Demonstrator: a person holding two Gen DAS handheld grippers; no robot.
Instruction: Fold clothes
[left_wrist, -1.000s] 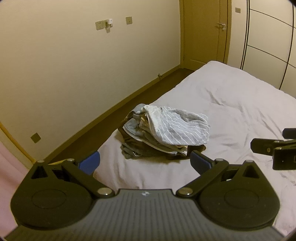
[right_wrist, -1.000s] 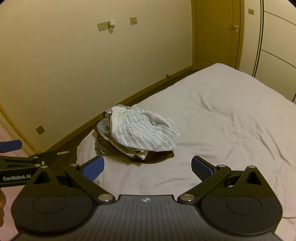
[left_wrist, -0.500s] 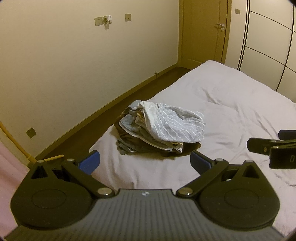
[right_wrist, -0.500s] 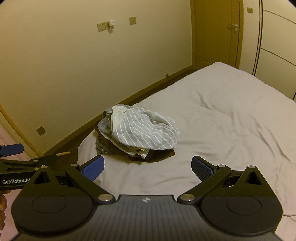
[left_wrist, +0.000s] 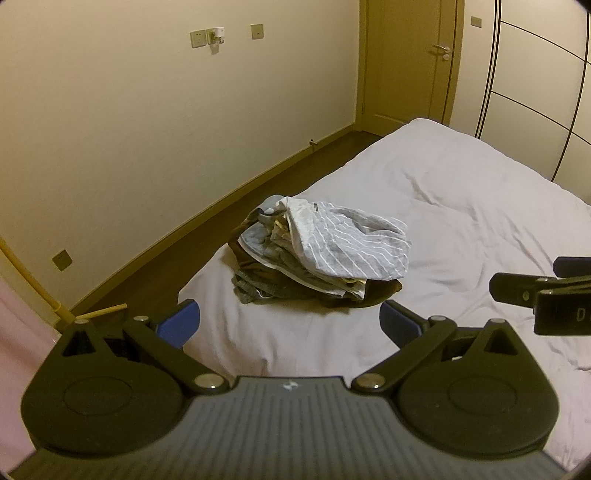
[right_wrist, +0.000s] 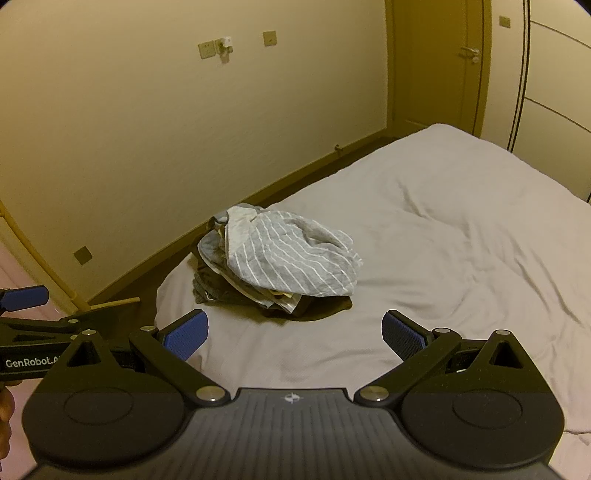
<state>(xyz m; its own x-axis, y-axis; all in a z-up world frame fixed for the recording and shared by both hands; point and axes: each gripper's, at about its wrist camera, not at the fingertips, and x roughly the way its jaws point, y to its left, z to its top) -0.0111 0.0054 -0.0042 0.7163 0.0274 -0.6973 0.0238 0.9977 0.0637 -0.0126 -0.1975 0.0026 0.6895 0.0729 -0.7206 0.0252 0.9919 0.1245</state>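
A heap of clothes (left_wrist: 317, 254) (right_wrist: 277, 262) lies near the left corner of the bed (left_wrist: 461, 206) (right_wrist: 461, 229). A grey garment with thin white stripes tops it, over grey and dark brown pieces. My left gripper (left_wrist: 290, 323) hangs open above the sheet, short of the heap, nothing between its blue pads. My right gripper (right_wrist: 295, 334) is open too, just as far back and empty. The right gripper's side shows at the right edge of the left wrist view, and the left gripper's side at the left edge of the right wrist view.
A cream wall (left_wrist: 147, 129) runs along the bed's left side, with a strip of dark floor (left_wrist: 155, 266) between them. A door (left_wrist: 406, 62) and wardrobe panels (left_wrist: 535, 92) stand beyond the bed's far end. The white sheet is rumpled to the right of the heap.
Both grippers have eased back and tilted a little, so the heap sits slightly higher in each view. Both stay open and the clothes have not moved.
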